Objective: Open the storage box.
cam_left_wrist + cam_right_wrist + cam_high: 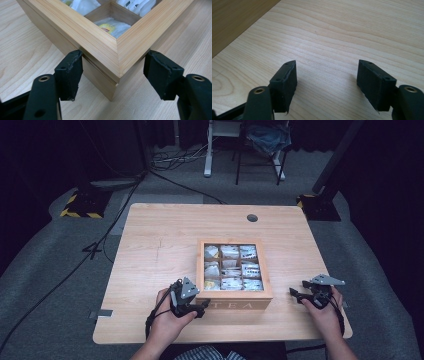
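Observation:
A wooden tea box [235, 299] marked TEA lies near the front of the table, and its glass-topped compartments hold several tea bags [231, 267]. My left gripper [202, 305] is at the box's near left corner. In the left gripper view the jaws of my left gripper [113, 70] straddle that corner of the box [100, 37]. The left pad [72, 67] sits against the wall by the lid seam, and the right pad [160, 72] stands just off the other wall. My right gripper [298, 289] rests open to the right of the box, and its jaws [327, 82] have bare tabletop between them.
The light wood table [160, 245] has a round cable hole [252, 218] at the back. The box's wall [234, 20] shows at the upper left of the right gripper view. Cables, striped stand bases [82, 205] and furniture legs [207, 155] are on the floor beyond.

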